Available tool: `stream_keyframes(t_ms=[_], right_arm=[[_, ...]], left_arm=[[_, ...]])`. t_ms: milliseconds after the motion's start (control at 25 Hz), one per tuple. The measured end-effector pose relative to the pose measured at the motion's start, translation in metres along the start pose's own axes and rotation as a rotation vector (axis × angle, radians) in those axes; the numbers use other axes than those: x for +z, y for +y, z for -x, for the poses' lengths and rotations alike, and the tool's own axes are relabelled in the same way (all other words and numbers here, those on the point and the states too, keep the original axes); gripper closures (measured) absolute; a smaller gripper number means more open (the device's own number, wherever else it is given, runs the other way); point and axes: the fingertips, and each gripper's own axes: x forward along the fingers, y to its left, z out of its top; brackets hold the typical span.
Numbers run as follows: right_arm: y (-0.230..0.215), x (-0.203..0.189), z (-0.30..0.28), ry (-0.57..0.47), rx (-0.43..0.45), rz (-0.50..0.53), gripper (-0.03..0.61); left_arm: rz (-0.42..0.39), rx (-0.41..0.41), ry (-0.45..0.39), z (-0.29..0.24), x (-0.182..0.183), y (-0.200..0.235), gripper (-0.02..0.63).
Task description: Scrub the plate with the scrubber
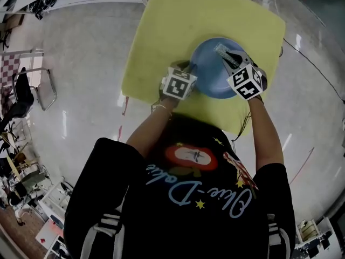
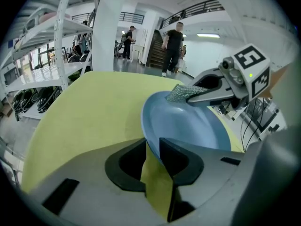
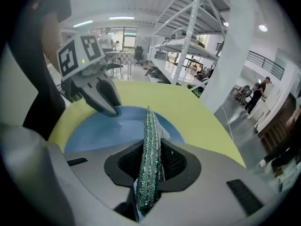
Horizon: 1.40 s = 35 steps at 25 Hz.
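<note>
Not much to read from here. My black shirt carries pale blue cursive lettering, two words joined by a hyphen, running upside down in the head view, and I can't spell it out for sure. The left marker cube and the right marker cube show only black-and-white square patterns, no letters or numbers. Nothing else is legible.

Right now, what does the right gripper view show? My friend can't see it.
The right gripper is clamped on a sparkly green scrubber, held on edge over a blue plate. The plate sits on a yellow table, and the left gripper grips its rim at the upper left.
</note>
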Motion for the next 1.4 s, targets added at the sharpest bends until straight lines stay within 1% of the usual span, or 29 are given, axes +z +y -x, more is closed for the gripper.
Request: stream_keyframes(t_ms=[120,200,400,600,720,880,1160,1400], right_arm=[[-0.006,-0.008,-0.007,0.063,-0.035,0.097,0.515],[-0.008,-0.015,-0.011,0.086,-0.043,0.115,0.515],[0.0,-0.024,-0.019,0.121,-0.02,0.126,0.515],[0.011,-0.03,-0.022,0.14,0.004,0.091,0.514],[0.02,-0.033,-0.021,0.159,0.017,0.097,0.512],[0.039,-0.039,-0.019,0.186,0.036,0.122,0.512],[0.078,-0.04,-0.008,0.185,0.068,0.123,0.512],[0.101,-0.04,-0.002,0.189,0.124,0.113,0.512]], left_arm=[[-0.001,0.0,0.004,0.001,0.001,0.0,0.535],[0.002,0.0,0.003,0.0,0.002,0.0,0.535],[-0.003,0.005,0.0,-0.001,0.001,0.0,0.535],[-0.017,0.016,0.0,-0.002,-0.001,-0.001,0.537],[-0.016,0.017,-0.003,-0.001,0.0,0.0,0.538],[-0.016,0.018,-0.007,-0.001,-0.002,0.0,0.538],[-0.016,0.012,-0.014,0.001,-0.003,-0.002,0.538],[-0.021,0.011,-0.011,0.0,-0.004,-0.003,0.538]])
